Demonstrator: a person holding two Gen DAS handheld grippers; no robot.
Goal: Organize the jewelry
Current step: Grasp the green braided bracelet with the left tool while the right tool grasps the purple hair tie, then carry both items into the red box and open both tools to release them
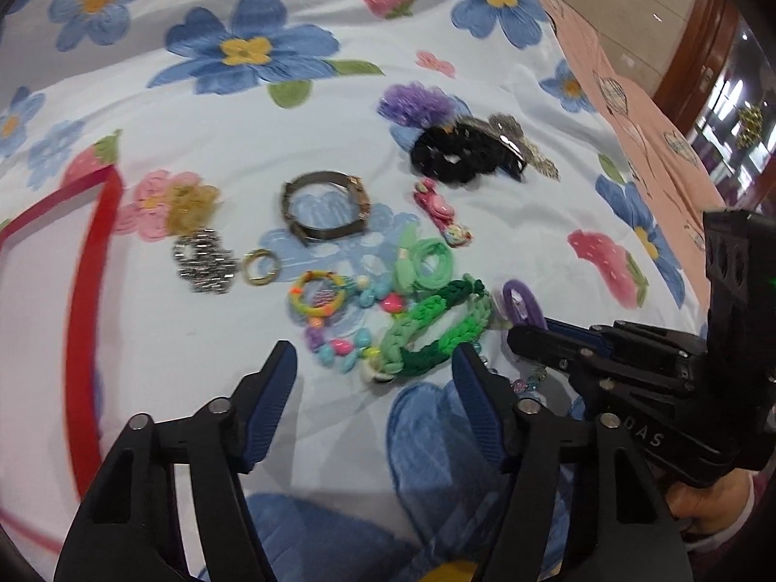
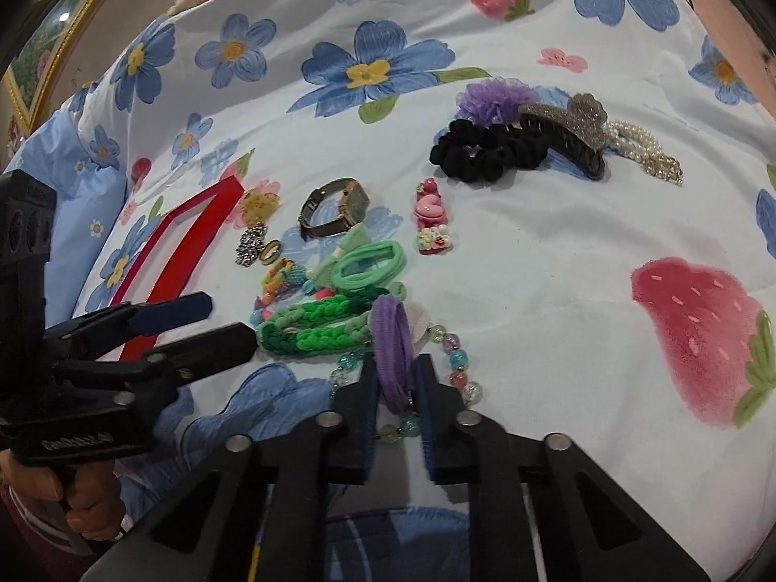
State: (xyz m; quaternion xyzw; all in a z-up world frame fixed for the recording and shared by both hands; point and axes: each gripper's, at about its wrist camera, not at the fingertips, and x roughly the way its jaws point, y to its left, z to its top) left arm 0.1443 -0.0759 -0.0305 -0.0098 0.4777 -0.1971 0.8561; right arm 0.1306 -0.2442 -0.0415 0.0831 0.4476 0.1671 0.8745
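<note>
The right gripper (image 2: pixel 395 383) is clenched on a purple hair tie (image 2: pixel 393 354), at 6 o'clock of the jewelry pile on the flowered sheet (image 2: pixel 557 266). The left gripper (image 1: pixel 373 363), marked "DAS" in part, is spread wide, holding nothing. Only the right view shows the pearl strand (image 2: pixel 640 153) (past the hair claw (image 2: pixel 570 131)). The red tray (image 1: pixel 77 315) sits at 9 o'clock, its contents unclear.

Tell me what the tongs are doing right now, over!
Right tongs shut on purple hair tie. Left tongs open, empty, near green braided band. Beaded bracelet lies under the tie.
</note>
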